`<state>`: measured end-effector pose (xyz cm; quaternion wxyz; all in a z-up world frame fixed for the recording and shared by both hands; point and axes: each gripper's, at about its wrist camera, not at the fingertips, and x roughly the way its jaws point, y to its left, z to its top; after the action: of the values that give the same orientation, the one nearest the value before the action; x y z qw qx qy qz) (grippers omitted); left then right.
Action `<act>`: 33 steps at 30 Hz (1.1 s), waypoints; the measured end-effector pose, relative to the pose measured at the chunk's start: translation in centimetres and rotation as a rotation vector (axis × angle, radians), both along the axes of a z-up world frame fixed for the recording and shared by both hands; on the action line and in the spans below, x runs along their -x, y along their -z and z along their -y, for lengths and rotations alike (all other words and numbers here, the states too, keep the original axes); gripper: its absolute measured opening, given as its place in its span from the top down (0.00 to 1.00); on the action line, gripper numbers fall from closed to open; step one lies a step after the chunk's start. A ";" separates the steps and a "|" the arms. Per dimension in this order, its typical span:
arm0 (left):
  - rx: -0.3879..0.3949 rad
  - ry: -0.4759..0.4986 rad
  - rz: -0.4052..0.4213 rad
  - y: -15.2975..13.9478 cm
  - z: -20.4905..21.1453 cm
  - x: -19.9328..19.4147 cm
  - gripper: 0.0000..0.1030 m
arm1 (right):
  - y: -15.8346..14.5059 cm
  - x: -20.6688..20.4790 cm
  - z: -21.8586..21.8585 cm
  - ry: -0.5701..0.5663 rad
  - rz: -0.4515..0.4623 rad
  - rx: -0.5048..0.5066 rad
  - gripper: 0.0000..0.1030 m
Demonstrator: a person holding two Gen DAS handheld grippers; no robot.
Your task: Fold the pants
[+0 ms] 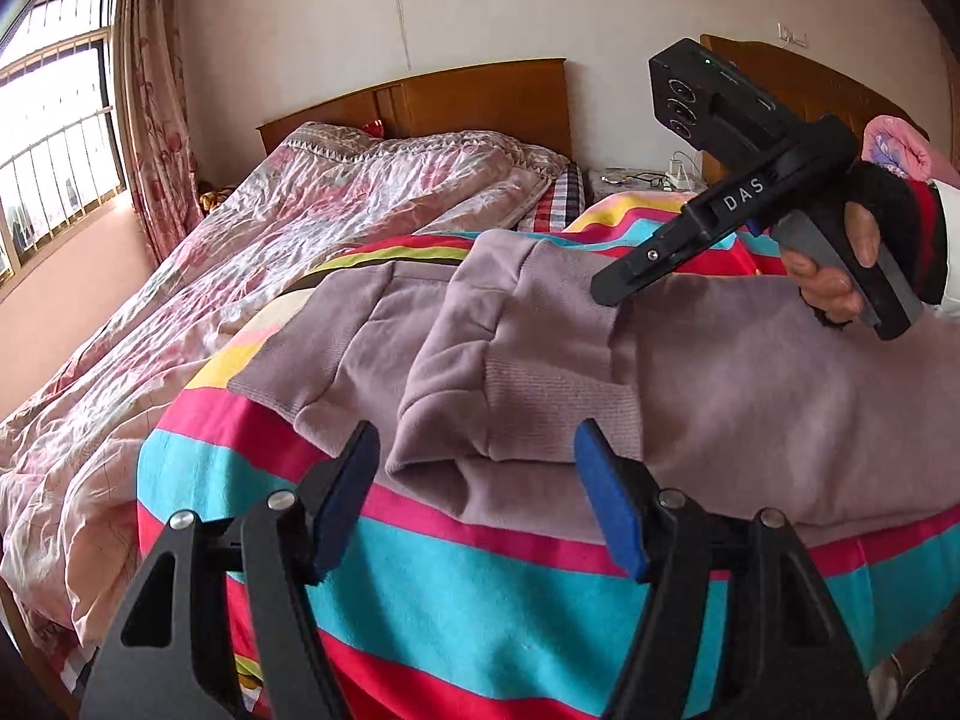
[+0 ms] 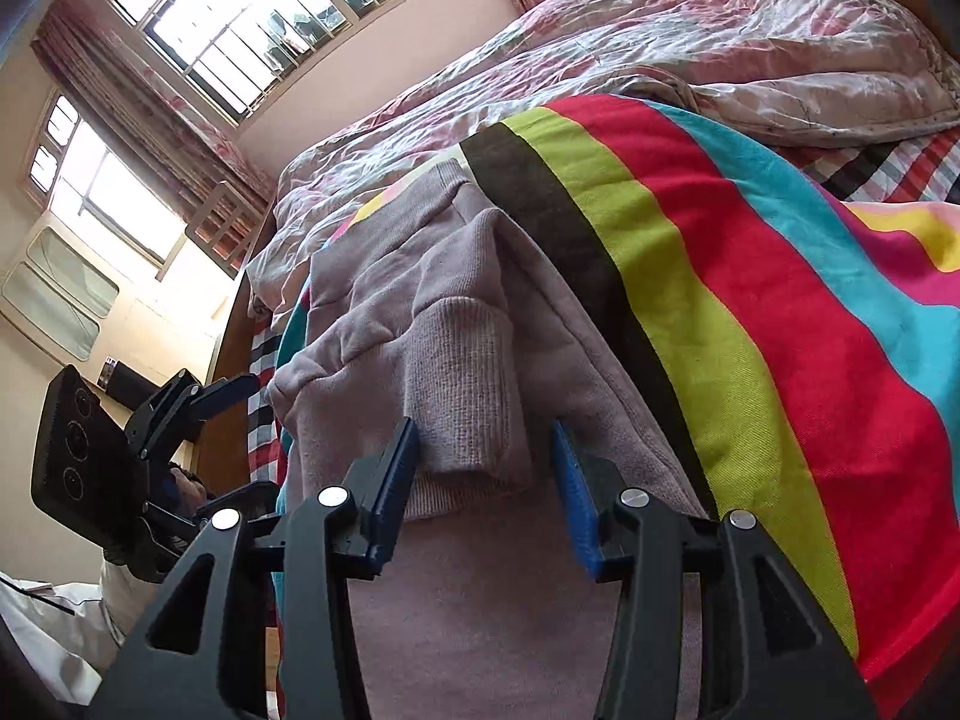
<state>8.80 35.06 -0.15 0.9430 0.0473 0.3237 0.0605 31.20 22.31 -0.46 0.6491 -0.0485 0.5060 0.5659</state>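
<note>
Mauve sweatpants lie folded over on a bright striped blanket; a ribbed cuff rests on top near the front fold. My left gripper is open just short of that fold, with nothing between its blue pads. Above the pants' right part hovers my right gripper, held by a hand in a dark glove. In the right wrist view the right gripper is open, and the ribbed cuff sits just beyond its pads without being pinched. The left gripper shows at the left edge, open.
A pink floral quilt covers the bed's left side. The wooden headboard and a nightstand with cables stand behind, and a barred window with curtains is at left. The striped blanket drops off at the near edge.
</note>
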 end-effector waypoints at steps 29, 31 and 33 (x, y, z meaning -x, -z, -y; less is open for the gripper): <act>0.877 -0.194 0.161 2.2 -14.6 -0.4 0.41 | -4.6 -2.6 -2.9 0.168 0.119 -0.078 0.52; 0.878 -0.210 0.149 2.6 -14.4 -0.8 0.41 | -3.1 -2.2 -1.8 0.162 0.115 -0.041 0.56; 0.891 -0.247 0.133 3.3 -14.8 -1.4 0.41 | -2.8 -0.8 -0.8 0.126 0.139 -0.028 0.57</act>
<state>10.17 49.85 -3.48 0.8760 -0.4050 0.2603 0.0302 31.96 23.14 2.36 0.7175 -0.0465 0.4538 0.5264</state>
